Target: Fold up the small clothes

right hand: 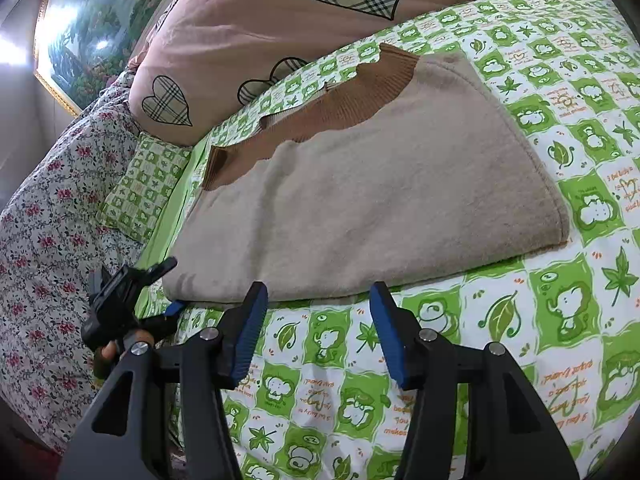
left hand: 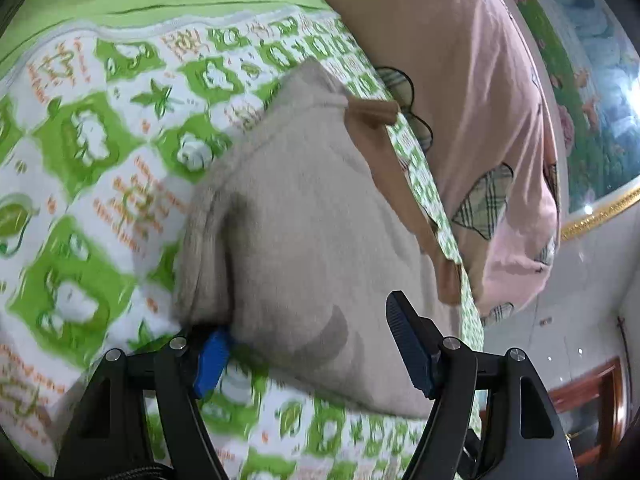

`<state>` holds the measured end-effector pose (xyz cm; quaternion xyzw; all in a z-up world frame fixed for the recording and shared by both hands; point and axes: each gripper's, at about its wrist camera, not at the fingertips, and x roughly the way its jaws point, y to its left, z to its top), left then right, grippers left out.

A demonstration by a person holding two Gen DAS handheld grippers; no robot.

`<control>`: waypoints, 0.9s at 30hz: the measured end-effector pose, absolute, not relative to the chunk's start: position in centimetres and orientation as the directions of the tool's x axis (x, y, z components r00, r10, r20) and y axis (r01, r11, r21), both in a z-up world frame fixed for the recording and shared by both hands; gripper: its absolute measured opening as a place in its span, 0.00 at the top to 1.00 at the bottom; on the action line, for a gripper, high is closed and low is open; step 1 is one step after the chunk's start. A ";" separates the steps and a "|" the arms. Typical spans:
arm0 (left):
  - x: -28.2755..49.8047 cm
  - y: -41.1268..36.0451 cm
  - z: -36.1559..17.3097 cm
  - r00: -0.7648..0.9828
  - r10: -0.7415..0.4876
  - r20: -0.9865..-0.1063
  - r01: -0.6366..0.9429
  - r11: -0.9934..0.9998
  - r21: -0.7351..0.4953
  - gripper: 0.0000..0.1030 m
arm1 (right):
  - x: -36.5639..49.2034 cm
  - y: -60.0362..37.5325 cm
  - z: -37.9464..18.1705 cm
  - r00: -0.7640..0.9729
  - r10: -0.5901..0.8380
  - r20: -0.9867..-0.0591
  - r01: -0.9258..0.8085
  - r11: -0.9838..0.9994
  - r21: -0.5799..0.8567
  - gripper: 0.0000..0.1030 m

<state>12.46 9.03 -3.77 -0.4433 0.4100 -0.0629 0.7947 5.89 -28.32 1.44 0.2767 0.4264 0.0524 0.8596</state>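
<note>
A: Blue pads of the right gripper (right hand: 318, 330) sit nearest, spread apart with nothing between them, just short of the sweater's (right hand: 360, 200) near edge.

B: And the left gripper (left hand: 304, 354)?

A: Spread too, at the sweater's near-left corner; one pad tucks under the fold, the other stands clear, so nothing is pinched.

B: Where's the sweater?

A: Folded flat on the green sheet (right hand: 520, 320), brown cuff (right hand: 320, 112) on its far side, below the pink pillow (right hand: 280, 20). Both grippers seem placed for a grasp along that near edge.
</note>
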 end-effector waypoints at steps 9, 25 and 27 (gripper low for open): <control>14.7 10.1 -1.9 0.713 -0.335 -0.616 -0.266 0.684 -0.680 0.81 | 7.6 -28.9 1.8 0.627 0.345 -0.698 0.129 0.838 0.530 0.43; 16.4 -8.3 4.6 0.637 -0.530 -0.559 0.275 0.835 -0.477 0.89 | 14.0 -36.0 1.2 0.620 0.525 -0.583 0.085 0.693 0.716 0.41; 16.6 -9.7 3.8 0.613 -0.545 -0.572 0.289 0.829 -0.480 0.89 | 15.8 -36.0 0.7 0.603 0.593 -0.533 0.057 0.635 0.771 0.39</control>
